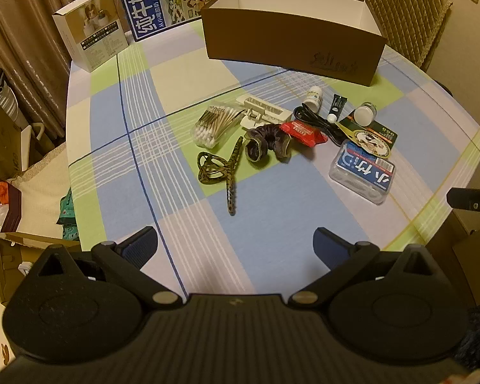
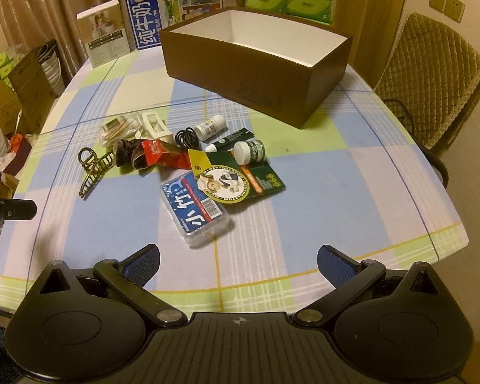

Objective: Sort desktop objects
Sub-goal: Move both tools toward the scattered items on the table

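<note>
Your clutter sits in a loose heap on the checked tablecloth [image 1: 118, 147], just in front of the open brown box [image 1: 291, 48], whose white inside shows nothing in it. Working across the heap from your left: a leopard-print hair claw [image 1: 220, 169] lying apart from the rest, a clear bag of cotton swabs [image 1: 214, 124], a white plastic clip holder [image 1: 262, 112], a dark scrunchie [image 1: 265, 142] and a red snack packet [image 1: 304, 132] touching it. Behind those lie a coiled black cable [image 1: 316, 120], a small white bottle [image 1: 313, 96] on its side, a black tube [image 1: 337, 105] and a white-lidded jar [image 1: 364, 113]. The jar rests on a green card [image 2: 240, 179], and that card overlaps the clear floss-pick case [image 2: 196, 214] nearest you. Your left gripper [image 1: 235, 244] and right gripper [image 2: 238, 264] both hover short of the heap with fingers spread wide, holding nothing. A milk carton [image 1: 147, 3] and a white product box [image 1: 91, 28] stand at the far left edge, well clear.
</note>
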`<state>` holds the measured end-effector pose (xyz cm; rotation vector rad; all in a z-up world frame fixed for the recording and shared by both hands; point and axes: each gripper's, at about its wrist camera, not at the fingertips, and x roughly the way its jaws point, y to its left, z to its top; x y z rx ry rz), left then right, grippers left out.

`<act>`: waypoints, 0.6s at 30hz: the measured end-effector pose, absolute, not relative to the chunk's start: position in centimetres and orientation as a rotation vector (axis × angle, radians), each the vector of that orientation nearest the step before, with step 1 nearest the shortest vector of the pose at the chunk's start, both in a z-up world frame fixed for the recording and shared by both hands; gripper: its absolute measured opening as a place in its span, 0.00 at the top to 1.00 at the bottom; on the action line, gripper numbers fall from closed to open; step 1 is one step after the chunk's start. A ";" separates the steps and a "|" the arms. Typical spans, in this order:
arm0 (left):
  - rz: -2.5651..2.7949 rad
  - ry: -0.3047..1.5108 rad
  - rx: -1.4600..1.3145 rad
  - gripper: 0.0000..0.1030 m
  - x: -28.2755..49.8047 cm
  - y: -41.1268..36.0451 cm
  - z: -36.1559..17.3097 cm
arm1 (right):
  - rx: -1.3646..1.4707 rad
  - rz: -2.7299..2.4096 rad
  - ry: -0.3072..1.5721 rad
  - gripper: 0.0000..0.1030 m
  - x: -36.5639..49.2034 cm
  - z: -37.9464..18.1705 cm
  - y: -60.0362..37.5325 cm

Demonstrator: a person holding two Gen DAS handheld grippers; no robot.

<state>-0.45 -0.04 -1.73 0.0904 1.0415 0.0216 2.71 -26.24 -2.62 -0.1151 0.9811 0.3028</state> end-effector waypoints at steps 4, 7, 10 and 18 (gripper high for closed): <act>0.020 1.041 0.091 0.01 -0.4 0.0 -1.9 | -0.116 0.304 0.980 0.02 2.7 -2.6 -26.2; 0.017 1.043 0.090 0.01 -0.3 0.2 -2.0 | -0.119 0.306 0.981 0.02 2.9 -2.6 -25.8; 0.013 1.047 0.090 0.01 -0.2 0.3 -2.1 | -0.122 0.307 0.984 0.02 3.1 -2.6 -25.6; 0.011 1.057 0.091 0.01 0.3 0.6 -2.2 | -0.120 0.309 0.979 0.02 3.4 -2.7 -25.3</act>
